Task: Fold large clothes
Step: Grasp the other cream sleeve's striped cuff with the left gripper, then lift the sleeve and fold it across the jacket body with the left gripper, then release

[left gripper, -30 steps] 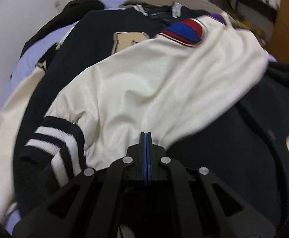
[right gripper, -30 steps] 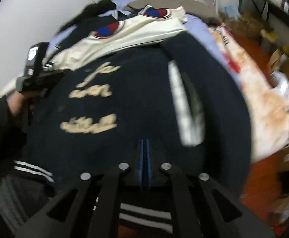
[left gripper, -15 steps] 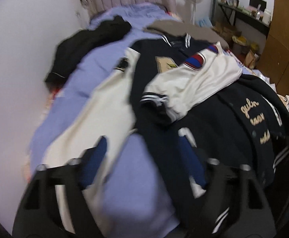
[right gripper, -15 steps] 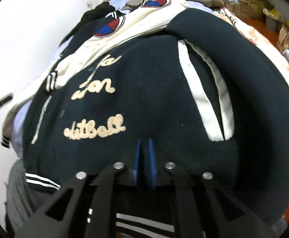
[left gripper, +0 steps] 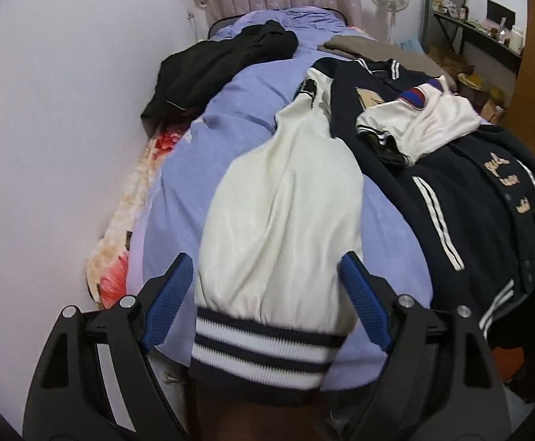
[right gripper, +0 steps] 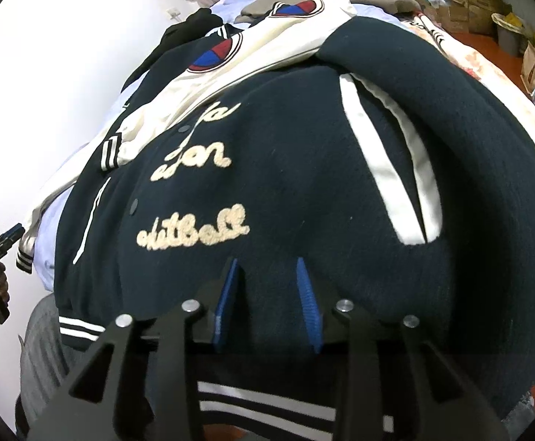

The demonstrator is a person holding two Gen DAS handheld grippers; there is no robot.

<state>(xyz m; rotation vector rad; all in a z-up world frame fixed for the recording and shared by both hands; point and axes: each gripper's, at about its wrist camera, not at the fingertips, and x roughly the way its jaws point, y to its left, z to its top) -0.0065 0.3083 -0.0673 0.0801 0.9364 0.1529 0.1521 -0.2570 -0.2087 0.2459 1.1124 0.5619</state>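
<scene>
Jacket (right gripper: 296,169): navy with cream sleeves, spread across the bed (left gripper: 252,117), cream lettering facing up.
Near sleeve (left gripper: 282,213): stretched toward the left camera, striped cuff (left gripper: 263,349) hanging over the bed edge.
Far sleeve (left gripper: 425,125): folded across the jacket front.
Left hand-held gripper (left gripper: 267,301): wide apart, just been opening, a pad either side of the near sleeve above the cuff, not pressing.
Right hand-held gripper (right gripper: 267,294): partly apart, just been opening, navy cloth between the pads near the hem, no squeeze visible.
Black garment (left gripper: 216,62): lying by the wall.
</scene>
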